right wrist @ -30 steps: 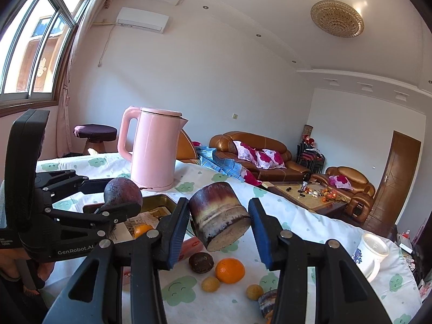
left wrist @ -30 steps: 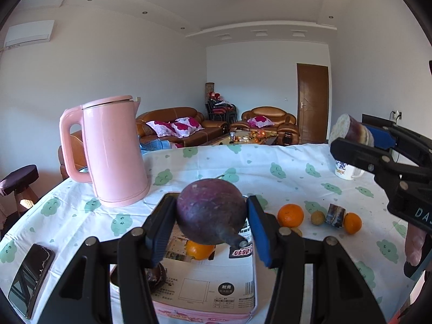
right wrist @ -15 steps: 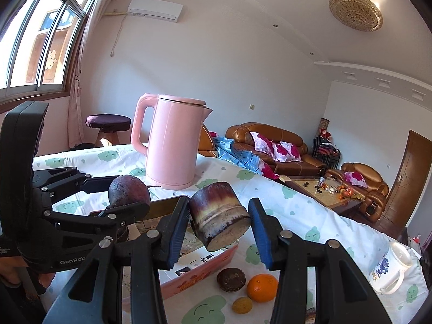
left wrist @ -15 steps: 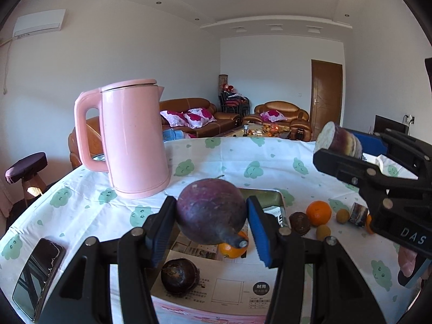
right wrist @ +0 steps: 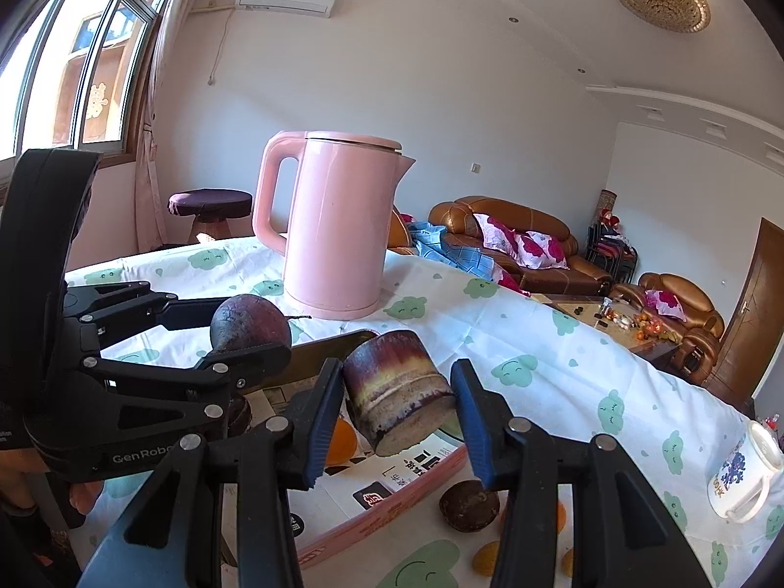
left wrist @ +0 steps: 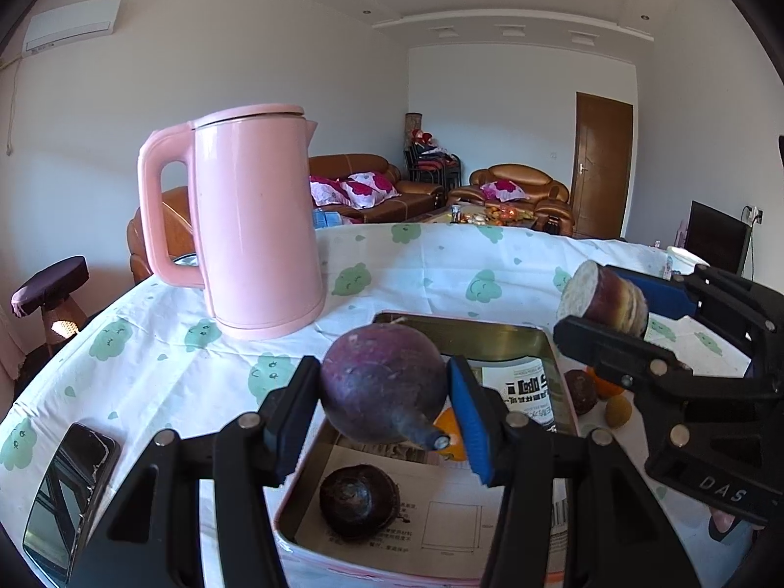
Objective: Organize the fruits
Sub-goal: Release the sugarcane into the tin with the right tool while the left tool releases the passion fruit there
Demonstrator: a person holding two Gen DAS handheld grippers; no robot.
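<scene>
Left hand-held gripper (left wrist: 384, 409) — purple fruit (left wrist: 382, 389) between its pads — above box (left wrist: 549, 343)

Your left gripper (left wrist: 384, 404) is clamped on a round purple fruit (left wrist: 382, 387), both pads pressed to its sides, and points slightly downward. Your right gripper (right wrist: 397, 404) sits just beside it at the same slight downward tilt, jaws closed on a cut cane piece (right wrist: 399, 392)

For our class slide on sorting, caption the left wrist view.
Left gripper holds a round purple fruit above a pink-rimmed open box, near a pink kettle.
</scene>
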